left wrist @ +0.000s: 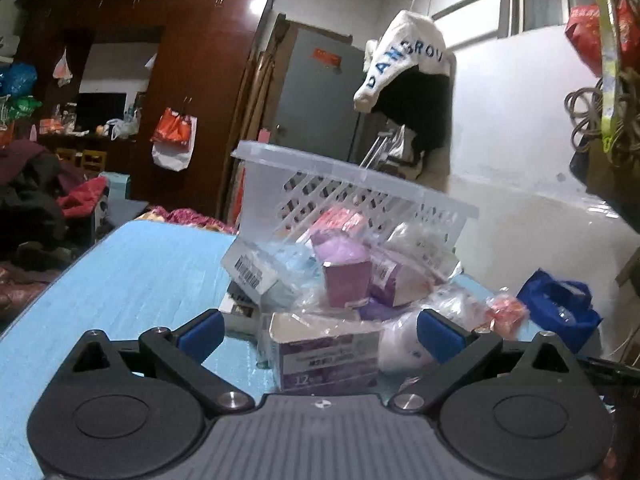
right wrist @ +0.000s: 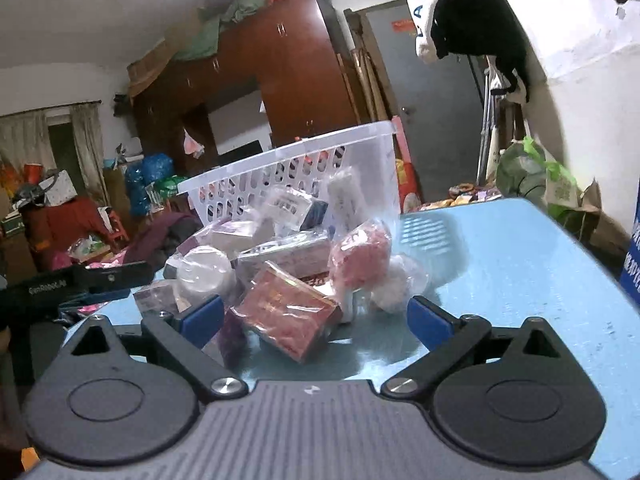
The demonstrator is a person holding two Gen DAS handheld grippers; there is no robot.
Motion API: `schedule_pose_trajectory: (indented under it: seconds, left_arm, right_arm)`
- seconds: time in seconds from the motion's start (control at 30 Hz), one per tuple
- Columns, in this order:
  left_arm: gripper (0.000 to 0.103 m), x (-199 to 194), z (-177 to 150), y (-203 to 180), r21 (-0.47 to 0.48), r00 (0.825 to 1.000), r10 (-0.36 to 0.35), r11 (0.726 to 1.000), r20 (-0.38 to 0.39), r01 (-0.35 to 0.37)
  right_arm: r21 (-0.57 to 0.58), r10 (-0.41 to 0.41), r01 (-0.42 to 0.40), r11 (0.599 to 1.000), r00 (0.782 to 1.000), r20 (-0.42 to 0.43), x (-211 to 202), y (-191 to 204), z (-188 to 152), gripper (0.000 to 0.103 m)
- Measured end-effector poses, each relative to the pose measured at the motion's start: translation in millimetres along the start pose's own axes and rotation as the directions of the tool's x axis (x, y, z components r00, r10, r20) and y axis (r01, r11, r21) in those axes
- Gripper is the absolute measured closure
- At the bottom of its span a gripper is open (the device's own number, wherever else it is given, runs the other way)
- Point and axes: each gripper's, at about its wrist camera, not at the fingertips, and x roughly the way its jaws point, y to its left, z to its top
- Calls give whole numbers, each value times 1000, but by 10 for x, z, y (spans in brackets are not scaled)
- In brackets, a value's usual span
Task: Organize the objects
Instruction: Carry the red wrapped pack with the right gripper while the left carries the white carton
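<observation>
I'm seeing both tools, left (left wrist: 318,330) and right (right wrist: 316,320), released over a blue bench (right wrist: 520,264) carrying a tipped basket (right wrist: 288,160), in a cluttered room.

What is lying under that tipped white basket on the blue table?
The basket is tipped over a pile of wrapped goods: a pink box, purple boxes, a red packet and white rolls. What lies deeper under the pile is covered.
</observation>
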Motion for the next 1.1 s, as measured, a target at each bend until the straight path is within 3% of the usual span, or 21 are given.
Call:
schedule_pose_trajectory:
  seconds: [0.1,0.37,0.4,0.43,0.63,0.67,0.73,0.77,0.97,1.1]
  left_arm:
    - [0,17,-86,22,-6,1000,19,1000,-23,-19]
    - [0,-13,-148,-3,21,998,64,998,-17,-64]
    - [0,0,-150,-23,33,998,64,997,-23,-64]
    - [0,12,-151,-44,43,997,68,997,-29,-66]
    - [0,85,-129,-237,126,992,109,987,-62,-101]
    - [3,101,-132,-247,131,990,120,985,-68,-110]
    - [19,114,-147,-230,113,991,103,989,-80,-94]
    - [35,112,-153,-191,86,994,70,994,-86,-63]
    - [35,-74,-239,-17,8,1000,9,1000,9,-9]
    - [35,-189,-261,33,12,998,-3,1000,67,2]
  right_arm:
    - [-10,-20,20,1000,1000,-18,52,27,-26,3]
    - [-55,-15,11,998,997,-72,226,201,-29,19]
    - [-69,-8,3,998,997,-71,215,219,-35,31]
    - [-80,6,-13,997,996,-87,211,231,-42,34]
    - [-104,11,-17,994,998,-58,24,183,-131,34]
    - [-102,10,-15,995,999,-51,-18,165,-135,34]
    - [-84,19,-22,996,999,-36,-72,126,-130,34]
    - [-79,23,-26,997,999,-29,-101,104,-132,34]
    - [-59,61,-62,996,998,-25,-156,48,-147,34]
    - [-84,75,-76,994,997,-11,-162,44,-165,34]
